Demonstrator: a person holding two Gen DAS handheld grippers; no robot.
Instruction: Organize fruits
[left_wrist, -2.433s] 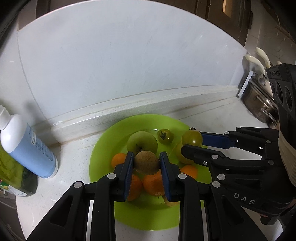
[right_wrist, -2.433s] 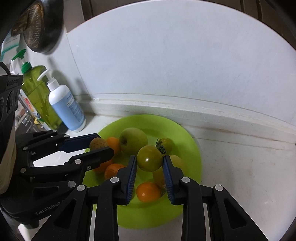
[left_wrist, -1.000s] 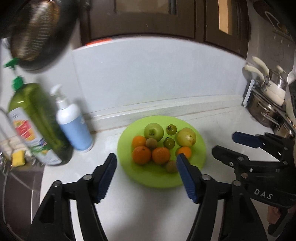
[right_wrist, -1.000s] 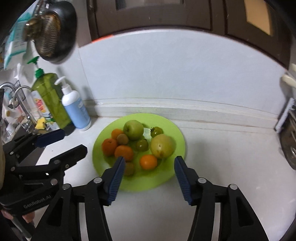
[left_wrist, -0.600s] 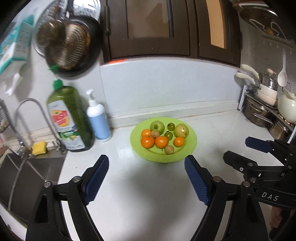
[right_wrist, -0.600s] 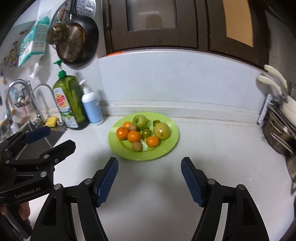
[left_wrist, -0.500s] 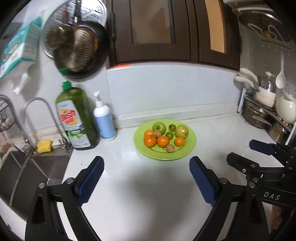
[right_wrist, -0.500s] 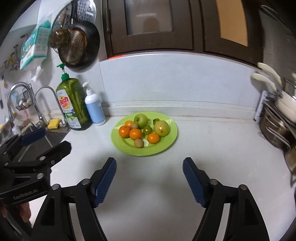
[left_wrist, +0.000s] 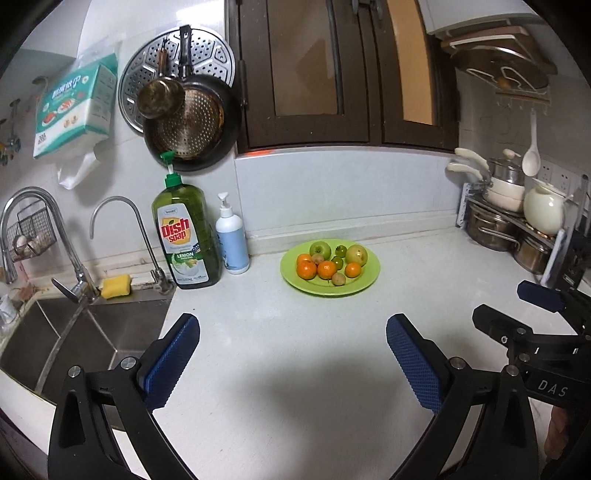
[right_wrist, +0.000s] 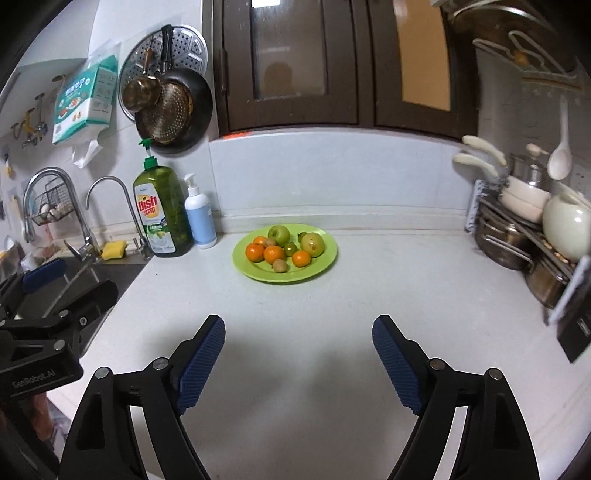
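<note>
Plate (left_wrist: 364, 282) now farther, white countertop (left_wrist: 288, 354)

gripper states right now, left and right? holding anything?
Left gripper: open, jaws just opening wider, nothing between them.
Right gripper: open, jaws just opening wider, nothing between them.
</note>
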